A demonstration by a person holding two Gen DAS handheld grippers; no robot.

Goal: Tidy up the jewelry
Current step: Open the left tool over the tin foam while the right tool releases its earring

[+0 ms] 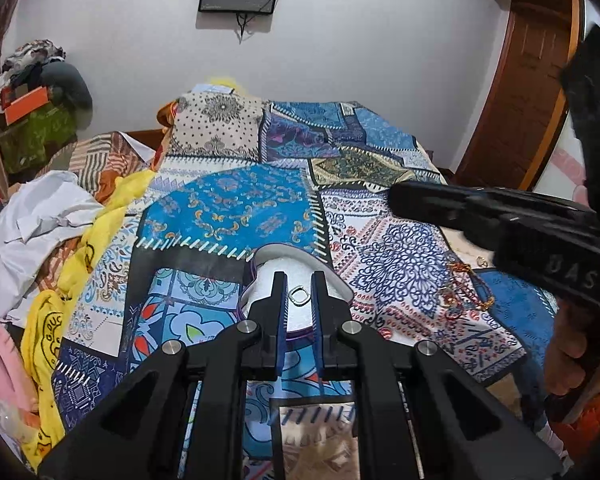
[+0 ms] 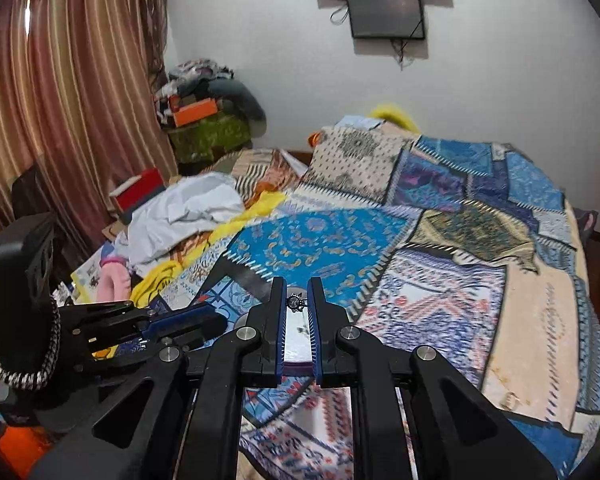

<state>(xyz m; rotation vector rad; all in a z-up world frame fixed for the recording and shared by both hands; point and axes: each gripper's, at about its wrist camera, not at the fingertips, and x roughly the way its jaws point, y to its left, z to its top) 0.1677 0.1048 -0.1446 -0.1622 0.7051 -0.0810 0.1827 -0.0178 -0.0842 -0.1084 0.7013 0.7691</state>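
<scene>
A white-lined jewelry box (image 1: pixel 300 268) with a purple rim lies open on the patchwork bedspread; a small silver ring (image 1: pixel 299 295) rests in it. My left gripper (image 1: pixel 299 280) hovers over the box, jaws a little apart around the ring's spot, not touching it. A tangle of red and gold jewelry (image 1: pixel 466 286) lies on the bedspread to the right. My right gripper (image 2: pixel 297 289) is shut on a small dark ornate earring (image 2: pixel 296 302) above the box (image 2: pixel 298 328). The left gripper also shows in the right wrist view (image 2: pixel 204 326).
The bedspread (image 2: pixel 440 272) covers the bed. A heap of white and yellow clothes (image 1: pixel 52 216) lies at its left edge. A curtain (image 2: pixel 60 100), a red box (image 2: pixel 140 192) and piled items stand at left. A wooden door (image 1: pixel 532 80) is at right.
</scene>
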